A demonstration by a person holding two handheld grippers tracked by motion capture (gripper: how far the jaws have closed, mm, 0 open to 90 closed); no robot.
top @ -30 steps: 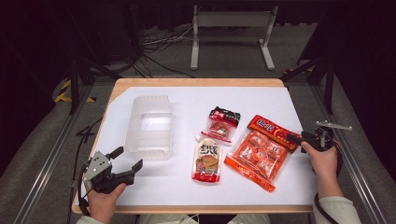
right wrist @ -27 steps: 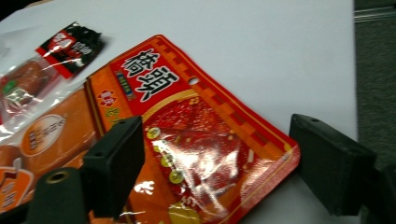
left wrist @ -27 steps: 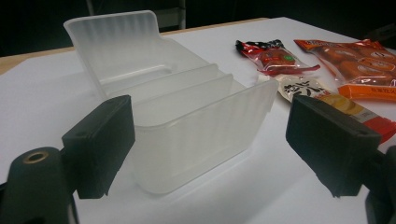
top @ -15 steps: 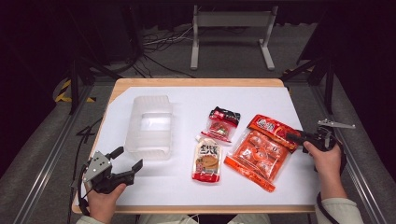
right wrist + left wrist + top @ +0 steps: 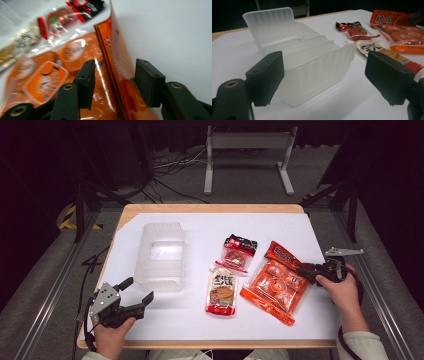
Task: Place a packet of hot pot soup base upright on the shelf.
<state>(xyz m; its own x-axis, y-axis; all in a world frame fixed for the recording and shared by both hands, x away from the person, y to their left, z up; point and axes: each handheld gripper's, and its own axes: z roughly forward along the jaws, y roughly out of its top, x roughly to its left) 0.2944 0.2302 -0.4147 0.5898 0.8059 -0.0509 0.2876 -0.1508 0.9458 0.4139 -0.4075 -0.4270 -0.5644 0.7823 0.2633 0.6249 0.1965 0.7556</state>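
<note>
A large orange snack packet [image 5: 275, 282] lies at the right of the white sheet. My right gripper [image 5: 304, 270] reaches it from the right, and its jaws have just been closing. In the right gripper view the packet's raised edge [image 5: 117, 62] stands between the two pads [image 5: 86, 80], which are still apart. My left gripper [image 5: 138, 289] rests open at the front left with nothing in it. Its jaws [image 5: 325, 66] point at a clear plastic container [image 5: 307, 57] close ahead.
The clear container [image 5: 161, 255] stands left of centre. A small red packet [image 5: 239, 252] and a beige-and-red packet [image 5: 221, 292] lie mid-table, just left of the orange one. The wooden table edge [image 5: 210, 208] borders the white sheet; black frame legs stand at both sides.
My right gripper has shifted slightly toward the orange packet and its jaws have narrowed around the packet's edge. The left gripper and the other things have stayed put.
</note>
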